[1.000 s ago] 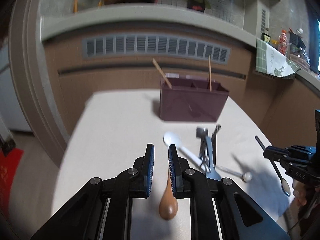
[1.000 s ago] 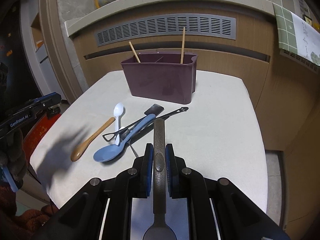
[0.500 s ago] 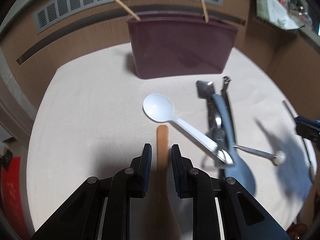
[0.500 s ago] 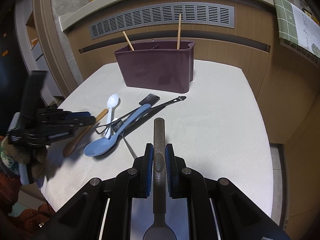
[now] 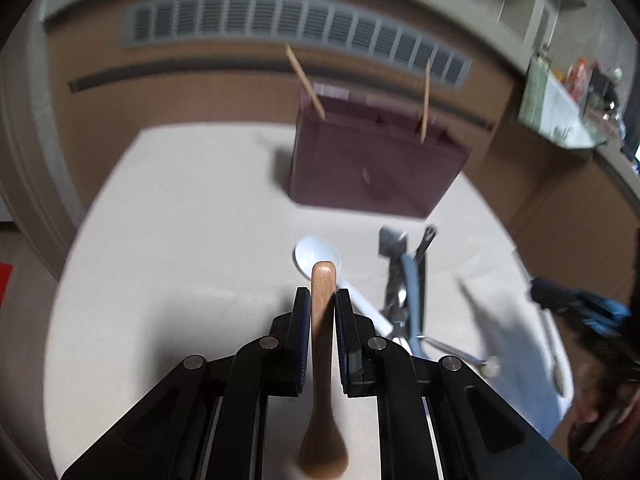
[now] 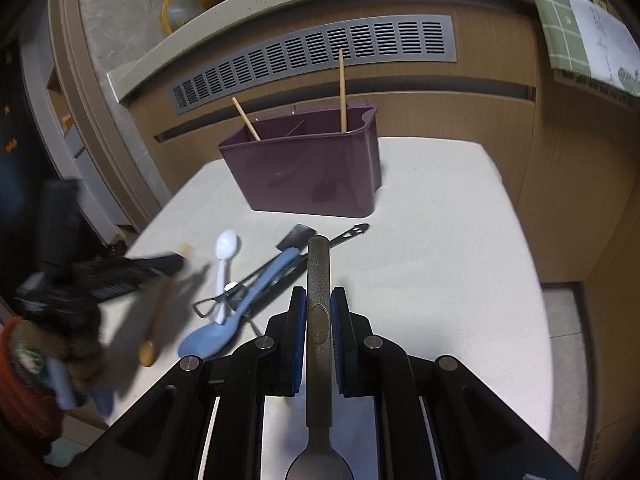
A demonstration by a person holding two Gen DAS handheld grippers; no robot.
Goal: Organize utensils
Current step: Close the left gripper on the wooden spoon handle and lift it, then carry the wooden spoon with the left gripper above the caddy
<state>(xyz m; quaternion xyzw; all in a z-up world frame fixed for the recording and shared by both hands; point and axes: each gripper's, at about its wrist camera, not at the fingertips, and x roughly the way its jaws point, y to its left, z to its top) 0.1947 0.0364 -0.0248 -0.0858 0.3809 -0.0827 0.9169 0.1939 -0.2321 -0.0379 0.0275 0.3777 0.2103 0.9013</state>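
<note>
On the pale table (image 6: 460,240): everything sits or hangs over its cream surface, below a wood-panelled wall with a grey slatted vent (image 6: 320,60).
Writing: none can be read now; the print on the green-checked cloth (image 6: 580,28) at upper right is too small, and motion blurs the left gripper's body.
Left gripper (image 5: 322,300): seen blurred at the left of the right wrist view, pointing down towards the table; its jaws have just been closing and now clench the handle of a brown wooden spoon (image 5: 323,360), bowl hanging towards the camera.
Person: a hand in a dark knitted sleeve (image 6: 36,352) holds that gripper.
Loose pile: white plastic spoon (image 6: 226,252), light blue plastic spoon (image 6: 224,332), black flat spatula (image 6: 294,236) and a thin metal whisk (image 6: 224,296) lie crossed on the table, right of the left gripper.
Right gripper (image 6: 318,308): angled down over the table's near side, jaws clamped on the textured handle of a grey metal spoon (image 6: 318,280), bowl towards the camera.
Maroon plastic utensil caddy (image 6: 312,176): stands at the table's far side; two wooden chopsticks (image 6: 341,88) lean inside, one near each end.
</note>
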